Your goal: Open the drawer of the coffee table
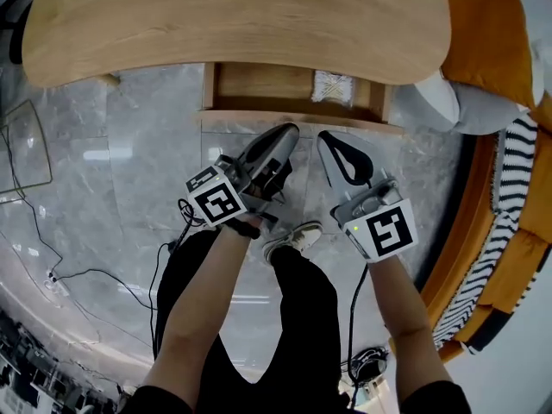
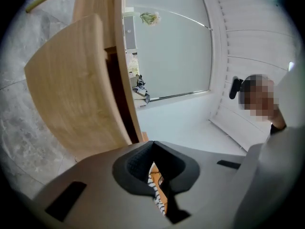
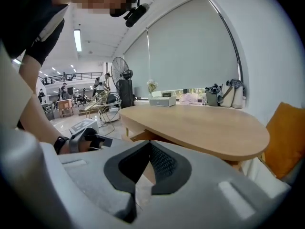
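The oval wooden coffee table (image 1: 241, 20) fills the top of the head view. Its drawer (image 1: 259, 89) stands pulled out below the top, with a small white woven item (image 1: 332, 86) lying inside. My left gripper (image 1: 287, 133) hangs just in front of the drawer's front edge, shut and holding nothing. My right gripper (image 1: 327, 138) is beside it, a little to the right, also shut and empty. In the left gripper view the wooden drawer front (image 2: 71, 89) appears rolled on its side, beyond the shut left gripper (image 2: 152, 146). The right gripper view looks over the shut right gripper (image 3: 150, 144) at the table top (image 3: 200, 125).
An orange cushion (image 1: 487, 33), a pale cushion (image 1: 448, 102) and a striped throw (image 1: 509, 188) lie on the curved sofa at right. Black cables (image 1: 95, 274) trail over the marble floor at left. The person's legs and shoe (image 1: 293, 238) are below the grippers. A fan (image 3: 123, 78) stands beyond the table.
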